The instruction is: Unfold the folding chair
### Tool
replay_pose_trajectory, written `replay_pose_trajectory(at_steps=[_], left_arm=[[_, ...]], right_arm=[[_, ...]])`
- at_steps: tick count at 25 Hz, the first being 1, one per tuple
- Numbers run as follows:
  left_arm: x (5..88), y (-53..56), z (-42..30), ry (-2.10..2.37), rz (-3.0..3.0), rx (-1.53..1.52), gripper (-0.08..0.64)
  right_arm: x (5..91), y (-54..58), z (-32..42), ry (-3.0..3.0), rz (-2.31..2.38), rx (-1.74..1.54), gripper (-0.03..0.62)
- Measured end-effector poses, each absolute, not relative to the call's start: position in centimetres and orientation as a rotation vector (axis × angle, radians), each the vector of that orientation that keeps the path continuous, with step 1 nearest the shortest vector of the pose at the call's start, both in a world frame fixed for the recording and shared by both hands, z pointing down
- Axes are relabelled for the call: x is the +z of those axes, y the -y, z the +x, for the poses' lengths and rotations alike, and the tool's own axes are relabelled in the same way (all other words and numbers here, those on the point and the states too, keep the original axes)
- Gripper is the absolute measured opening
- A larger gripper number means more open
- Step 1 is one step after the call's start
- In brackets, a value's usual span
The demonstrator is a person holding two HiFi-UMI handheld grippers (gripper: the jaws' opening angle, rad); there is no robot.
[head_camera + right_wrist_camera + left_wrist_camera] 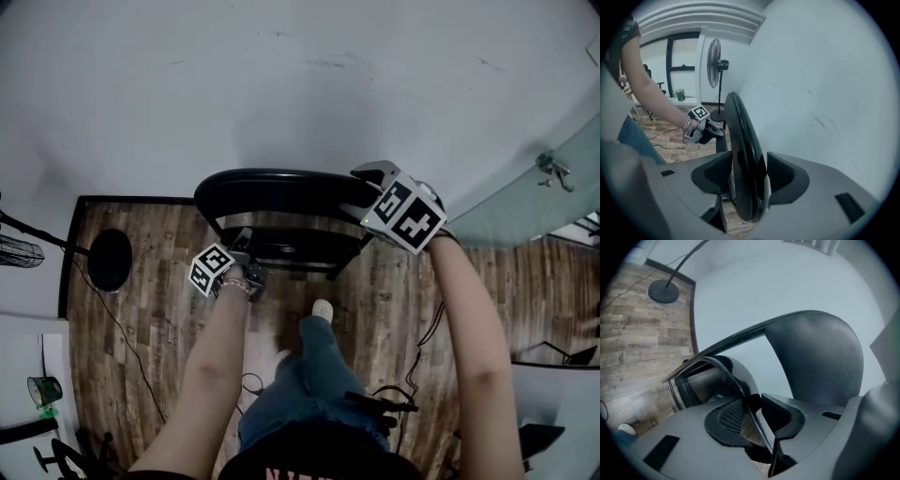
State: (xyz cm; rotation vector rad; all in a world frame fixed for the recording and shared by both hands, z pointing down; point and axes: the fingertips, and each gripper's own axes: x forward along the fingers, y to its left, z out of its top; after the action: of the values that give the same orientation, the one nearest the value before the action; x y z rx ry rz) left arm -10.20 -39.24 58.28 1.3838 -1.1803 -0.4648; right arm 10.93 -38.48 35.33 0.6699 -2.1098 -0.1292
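The black folding chair with padded panels and a chrome tube frame (281,192) stands on the wooden plank floor (141,291), close against the white wall (281,75), directly ahead of the person. It looks only partly opened, the back panel and seat lying near each other.

The right tool (749,171) is closed across the top of the padded back panel (740,136), one pad on the cushioned face and the other against the chrome tube (765,197) behind it. The left tool (752,416) is nearly shut on a thin dark rim lower down on the chair's left side. It seems to be the seat's edge, though I cannot say for sure.

The chair probably handles as a stiff, moderately heavy thing. The metal frame will not flex, but the hinge may bind and then give suddenly. The padding yields under the pads and its leather-like cover looks smooth, so a grip on cushion alone could slide. Catching the tube as well, as the right tool does, is the firmer hold. The thin rim offers the left tool little surface, so it may twist out when pulled. The best holds are probably high on the back frame and at the seat's front edge. The legs may skate on the planks.
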Motion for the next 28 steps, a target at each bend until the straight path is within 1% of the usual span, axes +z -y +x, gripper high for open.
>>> replay_pose_trajectory(at_steps=[1, 4, 5, 13, 18, 25, 28], left_arm=[[58.3, 39.1, -10.2, 1.182, 1.385, -0.467, 0.1], [58.4, 38.6, -10.3, 1.178, 1.396, -0.471, 0.1], [58.4, 38.4, -10.3, 1.173, 1.399, -0.473, 0.1], [58.4, 36.5, -10.7, 1.146, 1.418, -0.509, 0.095], [58.7, 34.6, -10.7, 1.137, 1.419, -0.524, 0.095], [58.9, 33.3, -11.0, 1.163, 1.419, -0.531, 0.098], [59.0, 32.5, -11.1, 1.168, 1.442, -0.533, 0.098]], right_arm=[[34.8, 38.4, 10.0, 2.116, 0.649, -0.144, 0.229], [34.5, 38.3, 8.7, 2.064, 0.598, -0.203, 0.176], [34.5, 38.4, 8.6, 2.04, 0.594, -0.212, 0.17], [34.8, 37.7, 8.4, 1.964, 0.642, -0.196, 0.17], [35.4, 37.8, 8.3, 1.88, 0.706, -0.272, 0.208], [36.2, 38.2, 8.2, 1.743, 0.729, -0.368, 0.224], [36.3, 38.3, 8.0, 1.746, 0.739, -0.357, 0.225]])
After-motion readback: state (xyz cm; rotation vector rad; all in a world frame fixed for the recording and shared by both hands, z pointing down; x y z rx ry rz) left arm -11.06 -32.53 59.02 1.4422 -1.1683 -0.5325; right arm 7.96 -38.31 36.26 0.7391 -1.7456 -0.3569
